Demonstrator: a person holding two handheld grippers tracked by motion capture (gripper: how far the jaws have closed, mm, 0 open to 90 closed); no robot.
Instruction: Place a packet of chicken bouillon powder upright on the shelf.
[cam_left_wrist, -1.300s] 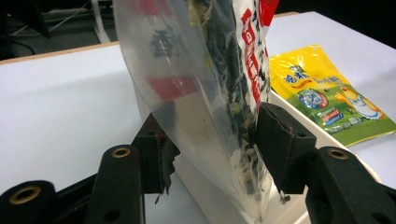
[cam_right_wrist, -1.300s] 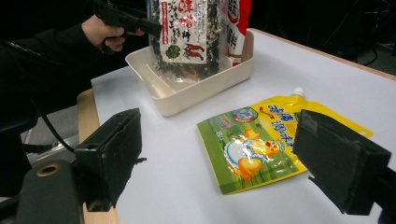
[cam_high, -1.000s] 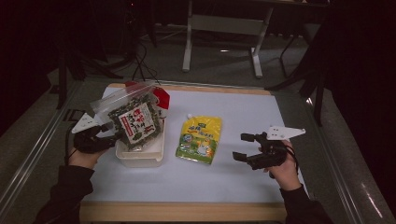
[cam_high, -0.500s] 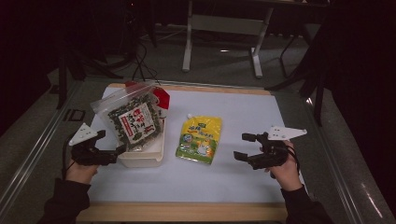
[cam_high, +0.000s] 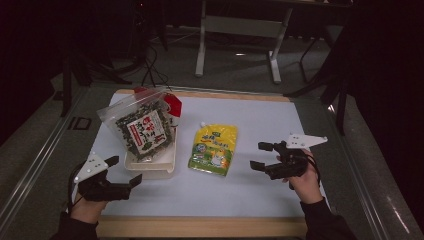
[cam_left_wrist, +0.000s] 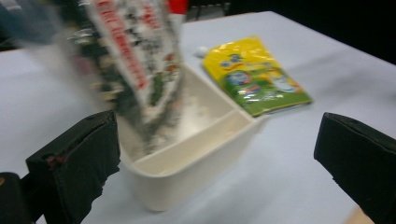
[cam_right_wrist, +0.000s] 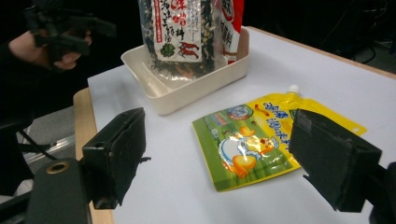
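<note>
High view: cream rectangular plastic tub (cam_high: 150, 167) at table's 9 o'clock, clear bag of dark seaweed snack with red-white label (cam_high: 142, 131) standing in it. Flat yellow-green spouted pouch (cam_high: 213, 149) lies centre. Left gripper (cam_high: 123, 172) at 7 o'clock, jaws spread, empty. Right gripper (cam_high: 258, 156) at 4 o'clock, jaws spread.

Left gripper view: tub near corner between jaws; bag blurred.

Right gripper view: pouch between spread jaws, untouched.

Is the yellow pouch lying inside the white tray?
No, the yellow pouch lies flat on the table, beside the white tray.
</note>
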